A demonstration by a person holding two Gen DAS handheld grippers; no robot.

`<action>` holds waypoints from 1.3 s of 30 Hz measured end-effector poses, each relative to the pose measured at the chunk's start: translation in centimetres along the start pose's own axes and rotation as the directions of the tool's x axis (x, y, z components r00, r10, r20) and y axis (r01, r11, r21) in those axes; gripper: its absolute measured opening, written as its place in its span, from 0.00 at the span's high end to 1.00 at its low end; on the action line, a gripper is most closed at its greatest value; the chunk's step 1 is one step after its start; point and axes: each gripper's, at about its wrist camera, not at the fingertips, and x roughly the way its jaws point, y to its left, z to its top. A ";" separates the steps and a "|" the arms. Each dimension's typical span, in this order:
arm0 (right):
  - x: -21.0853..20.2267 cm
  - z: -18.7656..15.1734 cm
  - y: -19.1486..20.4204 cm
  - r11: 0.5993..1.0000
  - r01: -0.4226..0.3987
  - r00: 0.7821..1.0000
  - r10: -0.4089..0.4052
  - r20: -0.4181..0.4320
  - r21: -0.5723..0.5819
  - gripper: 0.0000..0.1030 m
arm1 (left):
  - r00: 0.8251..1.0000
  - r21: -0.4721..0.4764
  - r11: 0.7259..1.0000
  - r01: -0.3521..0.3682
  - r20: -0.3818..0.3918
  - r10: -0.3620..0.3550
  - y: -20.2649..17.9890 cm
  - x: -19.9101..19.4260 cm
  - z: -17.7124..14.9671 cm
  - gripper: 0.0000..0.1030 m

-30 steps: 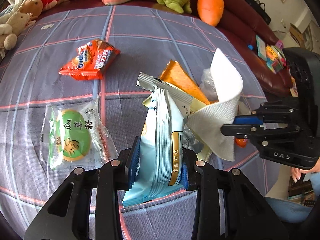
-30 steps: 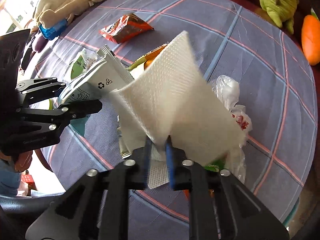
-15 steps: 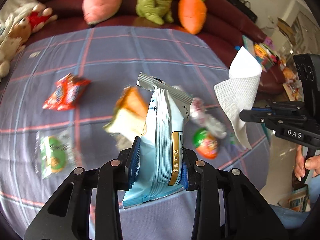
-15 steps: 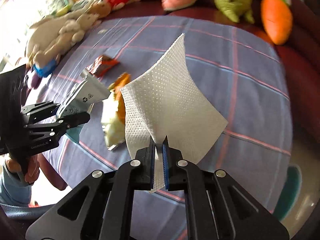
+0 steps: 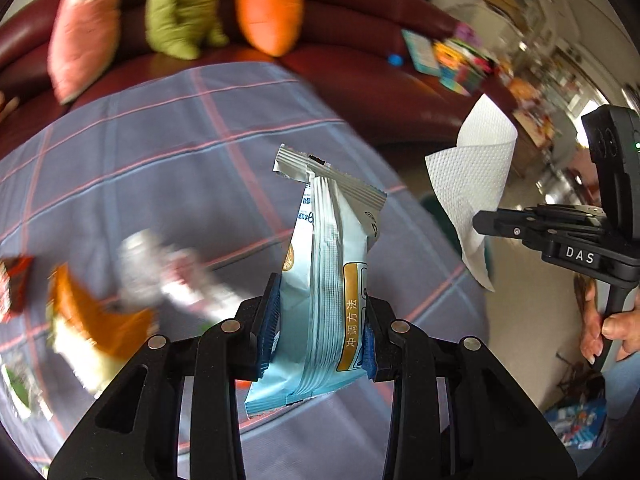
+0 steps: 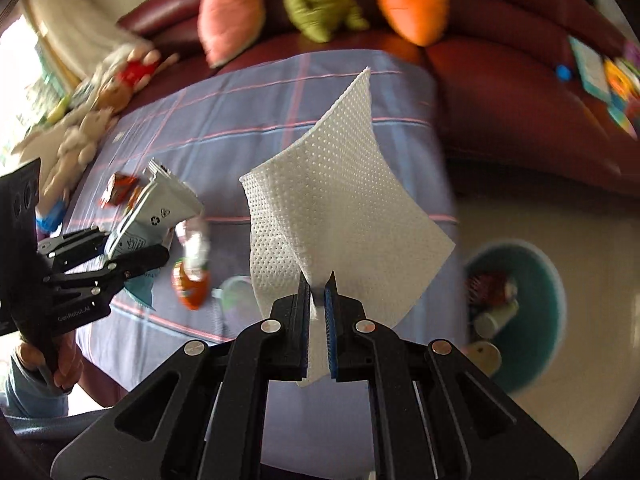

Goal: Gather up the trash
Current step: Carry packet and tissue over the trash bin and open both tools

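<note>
Beyond the raised paper towel, a teal bin holds trash.

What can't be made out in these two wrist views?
- Left wrist: the wrappers on the plaid cloth, such as the orange one, are motion-blurred.
- Right wrist: contents of the round teal bin are blurred; the white paper towel hides the cloth behind it.

Black tool, blue pads
</note>
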 end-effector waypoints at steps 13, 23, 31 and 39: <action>-3.5 -5.7 -16.2 0.959 0.062 0.996 -0.078 0.047 0.277 0.93 | 0.991 0.189 0.977 0.100 -0.107 -0.080 -14.5 9.5 5.2 0.66; -2.8 -6.9 -21.3 0.935 0.074 0.996 -0.085 0.018 0.346 0.93 | 0.975 0.243 0.959 0.148 -0.195 -0.101 -20.4 16.0 6.5 0.66; -2.0 -7.2 -24.0 0.915 0.099 0.995 -0.103 -0.012 0.390 0.93 | 0.960 0.236 0.955 0.178 -0.256 -0.116 -23.0 20.7 7.1 0.54; -1.1 -7.3 -25.1 0.910 0.104 0.995 -0.098 -0.036 0.400 0.93 | 0.969 0.222 0.966 0.131 -0.234 -0.078 -22.3 20.6 7.4 0.20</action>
